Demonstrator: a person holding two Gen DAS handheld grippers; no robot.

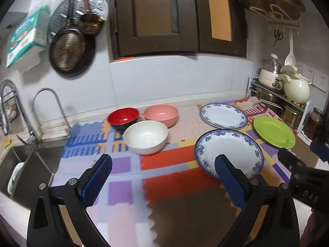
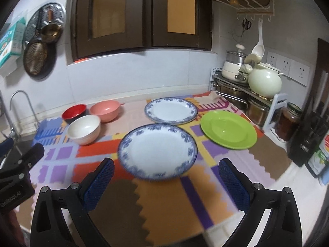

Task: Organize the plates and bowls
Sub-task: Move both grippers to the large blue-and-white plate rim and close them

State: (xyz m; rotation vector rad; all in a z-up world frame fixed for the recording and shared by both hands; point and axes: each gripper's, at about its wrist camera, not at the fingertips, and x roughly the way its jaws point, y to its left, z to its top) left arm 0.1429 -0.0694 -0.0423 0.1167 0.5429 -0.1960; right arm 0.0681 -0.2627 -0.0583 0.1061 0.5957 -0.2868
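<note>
On a patterned mat [image 1: 164,164] stand three bowls in a cluster: a white bowl [image 1: 146,136] in front, a red-and-black bowl [image 1: 123,117] behind it to the left, a pink bowl [image 1: 161,114] behind it. To their right lie two blue-rimmed white plates, one near [image 2: 157,151] and one far [image 2: 170,110], and a green plate [image 2: 228,129]. My left gripper [image 1: 164,164] hovers open over the mat in front of the white bowl. My right gripper [image 2: 166,167] is open just short of the near plate. Neither holds anything.
A sink [image 1: 24,164] with a tap [image 1: 30,138] lies at the left. Pans [image 1: 67,53] hang on the wall. A rack with pots and a cream kettle [image 2: 264,81] stands at the back right, with a jar [image 2: 287,121] and bottles beside it.
</note>
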